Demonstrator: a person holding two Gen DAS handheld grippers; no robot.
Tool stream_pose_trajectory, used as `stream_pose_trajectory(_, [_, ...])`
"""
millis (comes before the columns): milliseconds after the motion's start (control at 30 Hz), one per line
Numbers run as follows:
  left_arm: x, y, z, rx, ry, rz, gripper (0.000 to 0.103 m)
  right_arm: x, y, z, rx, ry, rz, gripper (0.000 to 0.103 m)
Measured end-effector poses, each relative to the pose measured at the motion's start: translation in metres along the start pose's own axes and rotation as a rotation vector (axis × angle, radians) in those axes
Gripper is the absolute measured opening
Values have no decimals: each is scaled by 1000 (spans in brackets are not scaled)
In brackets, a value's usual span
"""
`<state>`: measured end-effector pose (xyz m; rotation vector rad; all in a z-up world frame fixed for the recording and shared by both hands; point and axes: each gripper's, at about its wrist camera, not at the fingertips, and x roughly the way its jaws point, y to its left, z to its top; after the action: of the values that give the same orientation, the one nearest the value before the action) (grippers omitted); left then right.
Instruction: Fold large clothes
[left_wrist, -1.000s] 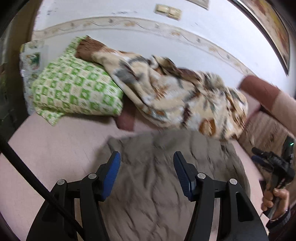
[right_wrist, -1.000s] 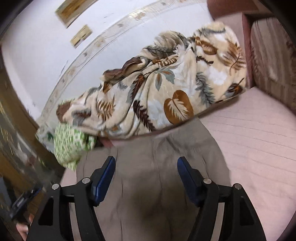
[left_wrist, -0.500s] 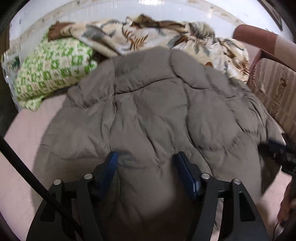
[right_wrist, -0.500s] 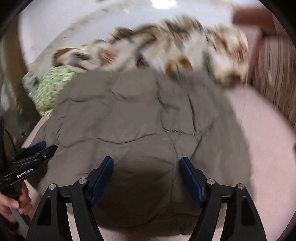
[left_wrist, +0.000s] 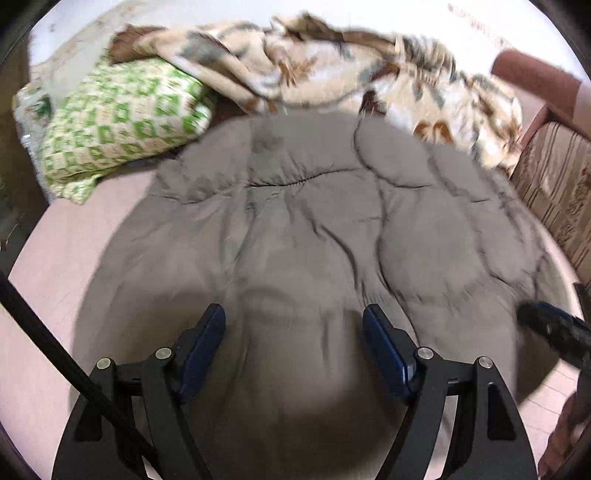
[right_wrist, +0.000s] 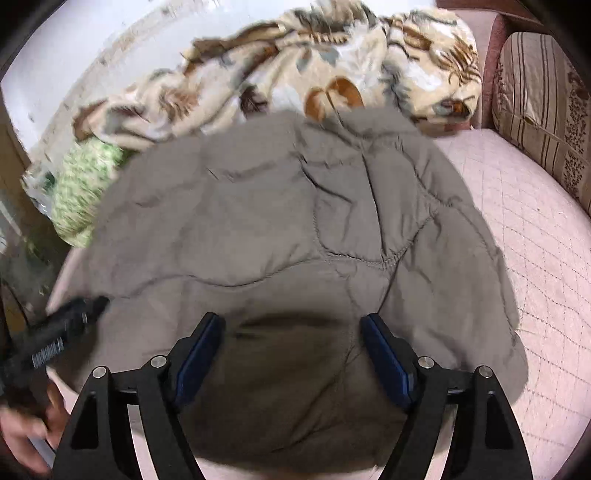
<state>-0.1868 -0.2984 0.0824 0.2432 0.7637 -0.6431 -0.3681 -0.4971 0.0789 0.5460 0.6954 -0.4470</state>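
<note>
A grey-brown quilted jacket (left_wrist: 314, 221) (right_wrist: 277, 221) lies spread flat on the pink bed (left_wrist: 74, 266) (right_wrist: 535, 240). My left gripper (left_wrist: 293, 314) hovers over the jacket's near edge. Its jaws are opening, and the blue pads stand apart from the fabric below them. My right gripper (right_wrist: 291, 317) hangs over the near edge further right, jaws also opening, pads clear of the cloth. Each gripper shows in the other's view: the right gripper (left_wrist: 550, 325) at the right rim, the left gripper (right_wrist: 70, 325) at the left rim with a hand (right_wrist: 22, 435) on it.
A leaf-print blanket (left_wrist: 332, 62) (right_wrist: 295, 74) is bunched along the wall behind the jacket. A green-checked pillow (left_wrist: 122, 118) (right_wrist: 81, 184) lies at the back left. A striped cushion (left_wrist: 554, 192) (right_wrist: 535, 103) stands at the right. A black cable (left_wrist: 55, 354) crosses the left wrist view.
Both grippers have sunk toward the bed and tilted down. The jacket now lies spread across the bed below them. Both pairs of jaws stand wider than before.
</note>
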Motion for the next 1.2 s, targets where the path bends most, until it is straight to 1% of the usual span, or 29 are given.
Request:
stream_pose_trajectory(67, [-27, 8, -17, -32, -58, 16, 77, -18, 7, 0, -31, -60, -1, 83])
stream_pose_trajectory(133, [-48, 19, -33, -67, -104, 49, 77, -32, 13, -1, -60, -107, 9, 83])
stream_pose_trajectory(200, [-55, 25, -38, -65, -115, 89, 77, -36, 18, -1, -74, -123, 24, 83])
stream_pose_trajectory(267, [-58, 32, -36, -70, -137, 108, 77, -37, 27, -3, -90, -131, 69, 83])
stream_pose_trajectory(333, [-55, 40, -35, -92, -138, 121, 77, -34, 37, -4, -111, -137, 66, 81])
stream_pose_trajectory(400, [-43, 51, -36, -125, -125, 142, 77, -30, 48, -5, -143, -143, 78, 71])
stream_pose_trajectory(433, [-38, 56, -38, -140, -121, 153, 77, -28, 52, -6, -156, -147, 78, 69])
stream_pose_trajectory(467, [-33, 60, -41, -150, -114, 162, 77, -24, 55, -6, -165, -146, 79, 65])
stream_pose_trajectory(500, [-24, 65, -43, -155, -92, 170, 77, -20, 58, -7, -171, -140, 87, 60])
stream_pose_trajectory(567, [-14, 67, -44, -154, -60, 192, 77, -8, 63, -9, -185, -111, 86, 59])
stream_pose_trajectory(633, [-12, 66, -44, -142, -60, 203, 78, 14, 68, -11, -199, -51, 31, 59])
stream_pose_trajectory(700, [-7, 63, -45, -120, -45, 223, 79, 31, 67, -13, -189, 6, 0, 61])
stream_pose_trajectory(800, [-1, 61, -44, -111, -34, 240, 81, 39, 70, -15, -196, 23, -34, 62])
stream_pose_trajectory(867, [0, 61, -43, -117, -39, 247, 81, 40, 71, -15, -195, 24, -45, 63])
stream_pose_trajectory(967, [-2, 58, -42, -115, -66, 265, 81, 39, 69, -15, -194, 19, -40, 63])
stream_pose_trajectory(1033, [-7, 55, -39, -110, -92, 263, 80, 33, 66, -14, -177, 8, -20, 63])
stream_pose_trajectory(1067, [-12, 54, -38, -116, -111, 251, 80, 29, 64, -12, -166, -2, -6, 63])
stream_pose_trajectory(1133, [-21, 53, -36, -124, -148, 218, 80, 14, 59, -9, -147, -60, 27, 63])
stream_pose_trajectory(1200, [-32, 49, -34, -123, -201, 197, 80, 0, 55, -3, -146, -118, 3, 64])
